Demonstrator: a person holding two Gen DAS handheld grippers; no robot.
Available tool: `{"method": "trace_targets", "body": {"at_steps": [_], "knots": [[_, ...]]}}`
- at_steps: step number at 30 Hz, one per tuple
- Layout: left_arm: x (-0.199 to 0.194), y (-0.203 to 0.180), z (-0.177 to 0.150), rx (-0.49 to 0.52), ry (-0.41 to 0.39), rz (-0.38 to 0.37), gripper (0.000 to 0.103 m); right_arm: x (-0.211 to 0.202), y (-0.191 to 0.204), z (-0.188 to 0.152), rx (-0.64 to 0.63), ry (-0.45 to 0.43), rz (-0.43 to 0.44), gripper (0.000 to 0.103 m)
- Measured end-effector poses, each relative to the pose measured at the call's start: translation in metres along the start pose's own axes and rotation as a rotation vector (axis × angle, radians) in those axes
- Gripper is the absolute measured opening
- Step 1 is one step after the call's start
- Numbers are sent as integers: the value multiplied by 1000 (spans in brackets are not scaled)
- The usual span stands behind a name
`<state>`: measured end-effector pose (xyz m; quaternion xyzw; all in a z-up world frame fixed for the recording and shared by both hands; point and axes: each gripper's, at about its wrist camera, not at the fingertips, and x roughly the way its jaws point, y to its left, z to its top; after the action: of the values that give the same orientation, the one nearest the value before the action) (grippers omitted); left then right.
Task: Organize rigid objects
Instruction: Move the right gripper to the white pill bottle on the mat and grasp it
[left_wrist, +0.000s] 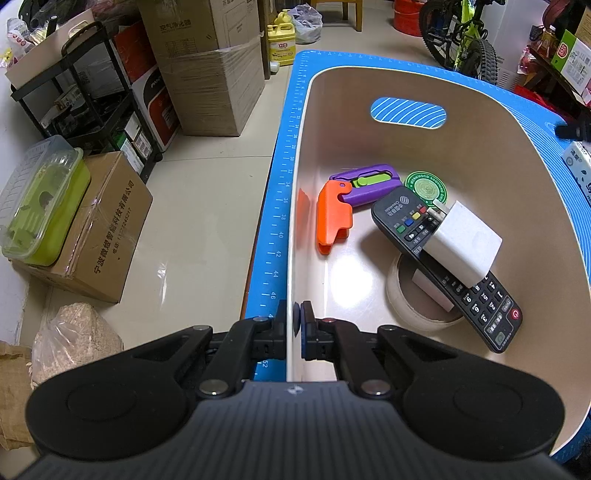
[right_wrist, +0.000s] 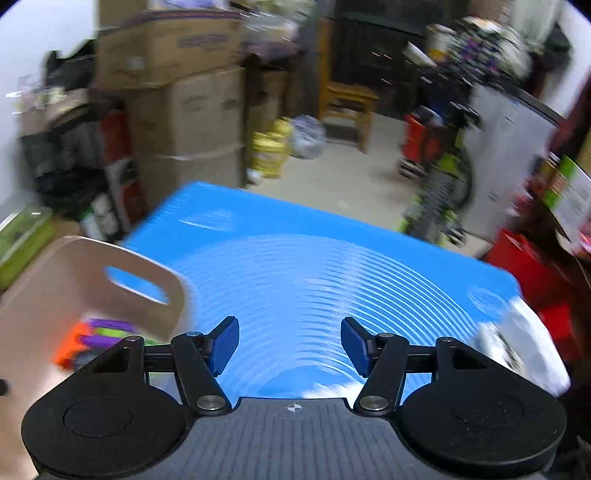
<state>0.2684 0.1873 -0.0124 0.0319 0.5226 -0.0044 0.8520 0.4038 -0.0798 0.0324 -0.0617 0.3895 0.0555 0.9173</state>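
We keep the left gripper (left_wrist: 294, 320) clamped on the bin (left_wrist: 295, 229) wall, and swing the empty, spread right gripper (right_wrist: 290, 345) toward the white pack (right_wrist: 524, 347) right of it.

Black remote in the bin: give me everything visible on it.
The remote is a long black plastic bar with coloured keys near its far end, number keys and a red power button at the near end. It lies face up, slanted, inside the beige bin, its near half propped on a tape roll. A white charger block rests across its middle.
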Motion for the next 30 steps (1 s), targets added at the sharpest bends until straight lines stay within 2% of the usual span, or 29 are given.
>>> {"method": "trace_targets", "body": {"at_steps": [4,8,13,21,23,25,30], "knots": [[0,0,0,1,0,0,7,28,-30,-19,72,83,-70,69],[-1,2,0,0,0,-4,7,56,-47,-39,147,122,-48,70],[-1,1,-1,5,1,-1,7,76,-47,-54,117,126,14,78],[-1,1,-1,6,1,0,7,94,-45,-62,85,159,64,79],[-1,1,-1,5,1,0,7,96,-38,-65,52,162,57,77],[-1,1,-1,5,0,0,7,99,-31,-66,8,171,24,69],[-2,2,-1,3,0,-1,7,90,-25,-68,-23,137,55,69]]}}
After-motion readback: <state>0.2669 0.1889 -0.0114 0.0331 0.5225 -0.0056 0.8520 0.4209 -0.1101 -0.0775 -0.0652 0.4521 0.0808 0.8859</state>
